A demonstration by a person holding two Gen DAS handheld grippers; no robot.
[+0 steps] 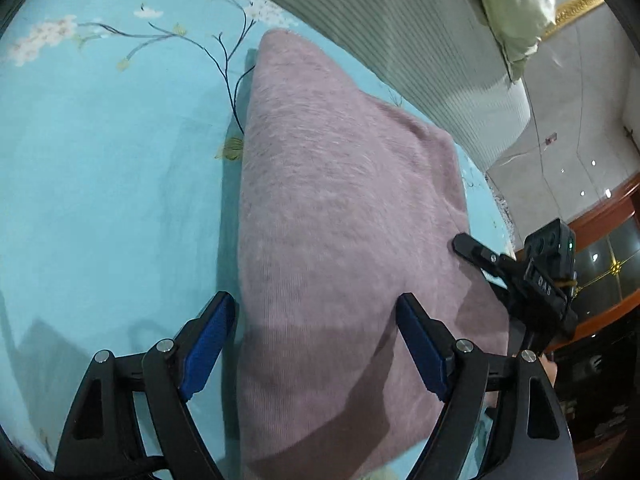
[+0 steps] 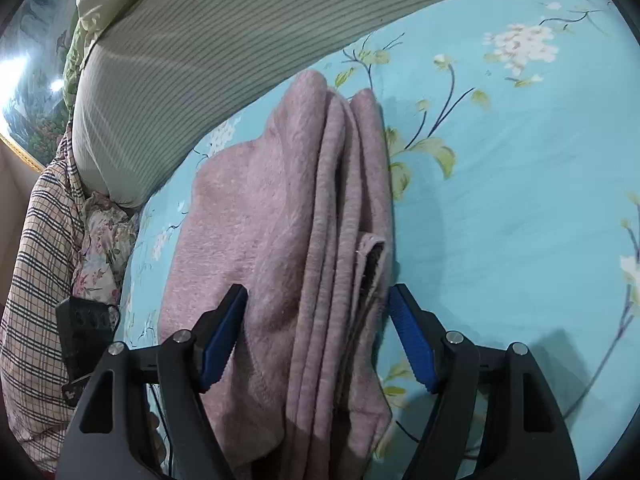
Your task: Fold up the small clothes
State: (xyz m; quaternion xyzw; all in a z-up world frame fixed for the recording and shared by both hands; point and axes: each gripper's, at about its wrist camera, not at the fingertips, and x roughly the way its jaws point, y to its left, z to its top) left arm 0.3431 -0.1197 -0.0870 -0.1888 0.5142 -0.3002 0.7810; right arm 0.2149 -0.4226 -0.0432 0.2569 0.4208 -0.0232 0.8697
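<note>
Lying folded on a turquoise flowered bedsheet (image 1: 100, 160), the mauve knit garment (image 1: 340, 220) runs in a long, thick bundle from the near edge toward a striped grey pillow (image 1: 400, 40). In the left wrist view, the left gripper (image 1: 316, 344) hangs over the garment's near end with its blue pads spread wide; the left-hand pad sits just off the cloth's left edge and the other over the cloth, neither pinching it. Further right, the right gripper (image 1: 520, 276) shows at the garment's right edge, beside the bed's side. In the right wrist view, a checked cloth (image 2: 36, 280) and a small flowered cloth (image 2: 108, 240) lie at the far left. The garment's stacked folds face this camera, and the right gripper (image 2: 318, 336) straddles them, released, pads apart on either side without gripping.
</note>
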